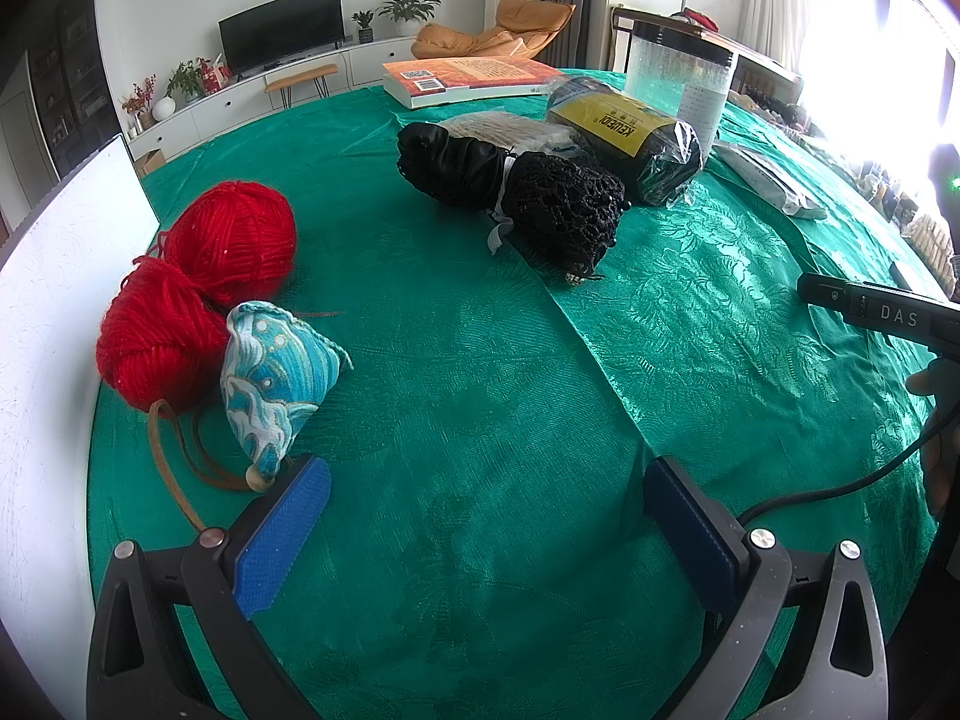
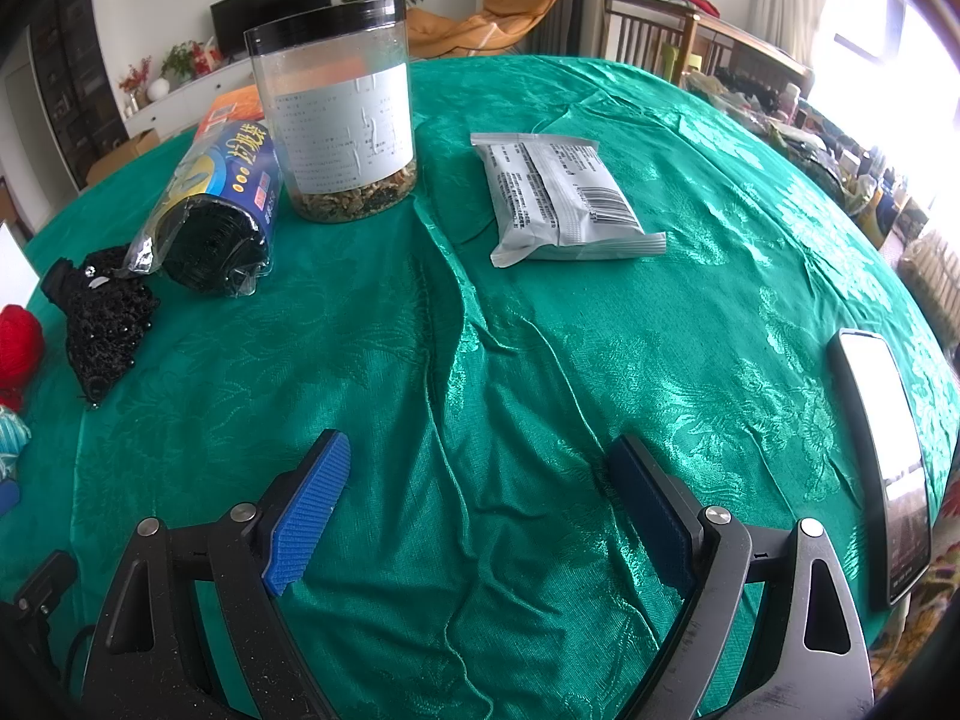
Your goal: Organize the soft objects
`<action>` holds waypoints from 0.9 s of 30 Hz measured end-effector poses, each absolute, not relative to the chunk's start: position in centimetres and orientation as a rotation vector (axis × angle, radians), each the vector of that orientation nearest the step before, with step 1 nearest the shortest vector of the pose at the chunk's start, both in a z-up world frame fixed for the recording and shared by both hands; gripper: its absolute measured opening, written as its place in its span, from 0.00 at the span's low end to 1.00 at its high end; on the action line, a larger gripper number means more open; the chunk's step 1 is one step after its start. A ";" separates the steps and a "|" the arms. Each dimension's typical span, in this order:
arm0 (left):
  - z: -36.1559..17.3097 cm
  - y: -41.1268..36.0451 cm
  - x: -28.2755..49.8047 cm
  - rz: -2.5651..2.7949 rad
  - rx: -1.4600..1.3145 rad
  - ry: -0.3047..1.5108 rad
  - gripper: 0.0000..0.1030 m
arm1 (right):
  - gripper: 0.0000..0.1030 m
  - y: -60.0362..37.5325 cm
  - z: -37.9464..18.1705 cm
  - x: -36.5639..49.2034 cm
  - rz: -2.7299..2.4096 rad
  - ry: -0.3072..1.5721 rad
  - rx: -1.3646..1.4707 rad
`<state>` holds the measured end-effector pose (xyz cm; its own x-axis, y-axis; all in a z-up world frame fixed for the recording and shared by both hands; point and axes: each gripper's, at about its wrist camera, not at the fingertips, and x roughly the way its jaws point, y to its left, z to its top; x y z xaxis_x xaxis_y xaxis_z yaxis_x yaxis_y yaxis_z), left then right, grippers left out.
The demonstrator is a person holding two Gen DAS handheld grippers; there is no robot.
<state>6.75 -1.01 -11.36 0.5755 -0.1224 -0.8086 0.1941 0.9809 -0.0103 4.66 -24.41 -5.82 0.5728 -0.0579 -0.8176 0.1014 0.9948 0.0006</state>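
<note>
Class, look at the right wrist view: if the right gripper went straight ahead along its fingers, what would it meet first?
Probably the grey packet. The open right gripper has only bare green cloth before that, though fisheye depth is uncertain.

You have a green patterned cloth [image 2: 540, 360] covering the surface, creased down its middle. On it a clear plastic jar [image 2: 339, 114] with a black lid stands upright, just beside a lying roll of bin bags [image 2: 219, 210]; a grey sealed packet [image 2: 558, 198] lies apart to its right, and a phone [image 2: 882, 456] rests near the right edge. Beyond them you see an orange book [image 1: 474, 78] lying flat, and a television [image 1: 282, 36] against the far wall.
</note>
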 end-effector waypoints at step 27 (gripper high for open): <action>-6.3 -3.3 16.8 -0.189 -0.282 1.027 0.99 | 0.88 -24.2 -5.8 4.5 -0.097 0.934 0.056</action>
